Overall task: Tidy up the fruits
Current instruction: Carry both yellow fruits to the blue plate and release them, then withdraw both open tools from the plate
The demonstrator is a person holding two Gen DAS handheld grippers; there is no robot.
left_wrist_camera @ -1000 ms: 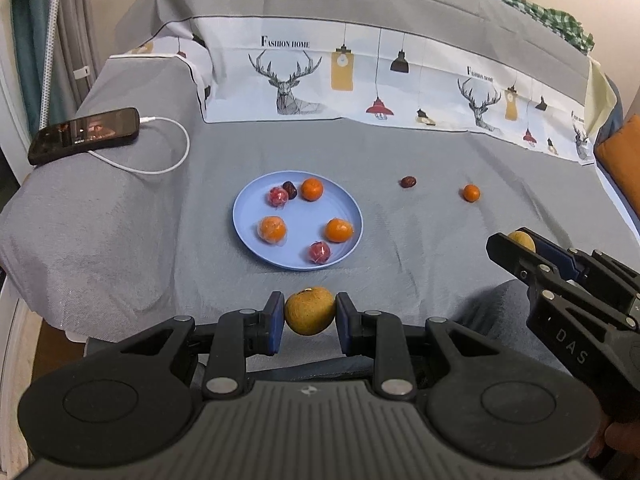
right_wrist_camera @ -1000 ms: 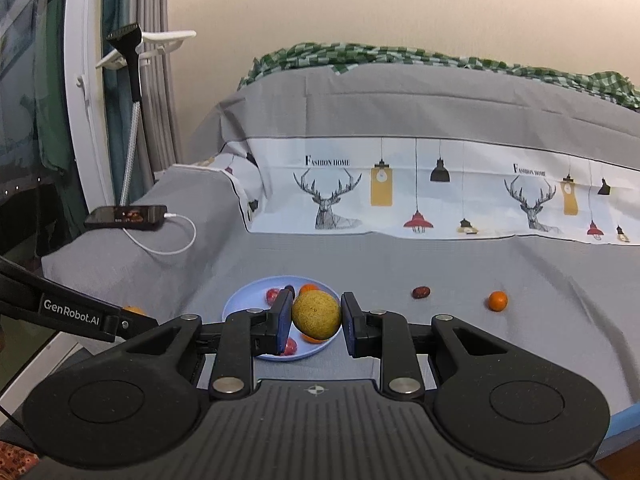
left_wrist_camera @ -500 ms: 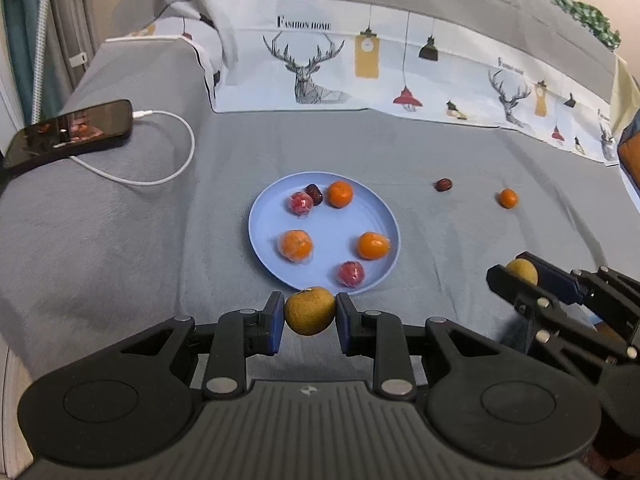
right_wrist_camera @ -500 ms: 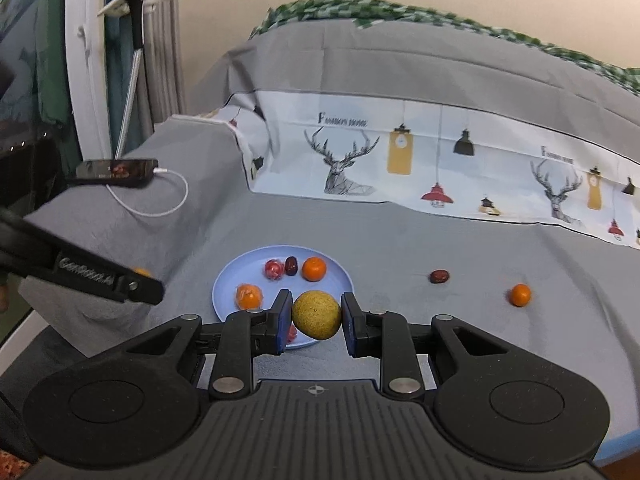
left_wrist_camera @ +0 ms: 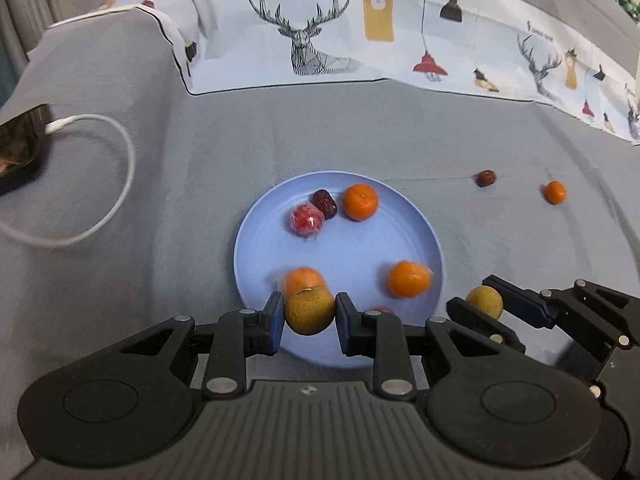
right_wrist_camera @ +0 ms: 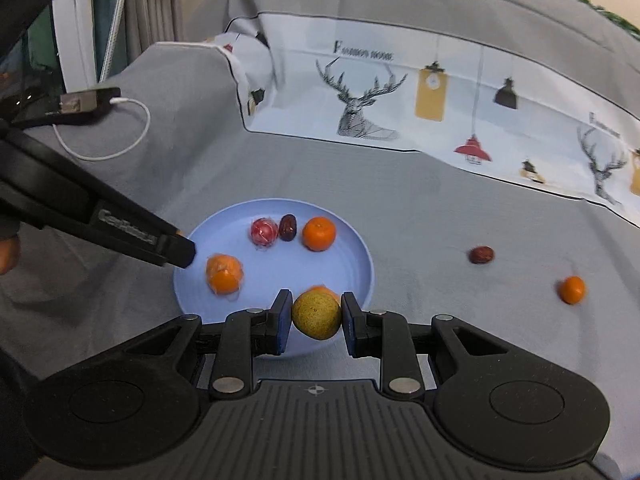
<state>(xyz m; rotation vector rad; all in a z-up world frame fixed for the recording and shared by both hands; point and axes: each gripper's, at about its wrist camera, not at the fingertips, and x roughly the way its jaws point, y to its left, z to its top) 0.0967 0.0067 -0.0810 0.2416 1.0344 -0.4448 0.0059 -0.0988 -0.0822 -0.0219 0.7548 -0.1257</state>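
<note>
A light blue plate [left_wrist_camera: 340,248] [right_wrist_camera: 352,248] lies on the grey bed cover and holds several fruits: oranges, a wrapped red fruit [left_wrist_camera: 306,219] and a dark date [left_wrist_camera: 324,203]. My left gripper [left_wrist_camera: 309,318] is shut on a yellow-brown round fruit [left_wrist_camera: 309,311] over the plate's near edge. My right gripper [right_wrist_camera: 316,318] is shut on a yellow-green round fruit [right_wrist_camera: 316,314] over the plate's near right edge; it also shows in the left wrist view [left_wrist_camera: 485,300]. A date [left_wrist_camera: 485,178] [right_wrist_camera: 481,255] and a small orange [left_wrist_camera: 555,192] [right_wrist_camera: 572,289] lie on the cover to the right.
A phone [left_wrist_camera: 18,148] with a white charging cable [left_wrist_camera: 120,184] lies at the left. A printed white cloth [left_wrist_camera: 400,32] covers the raised back of the bed. A curtain and a metal pole [right_wrist_camera: 116,16] stand at the far left.
Both grippers have moved forward and down toward the plate, each still holding its fruit. The plate now fills more of both views.
</note>
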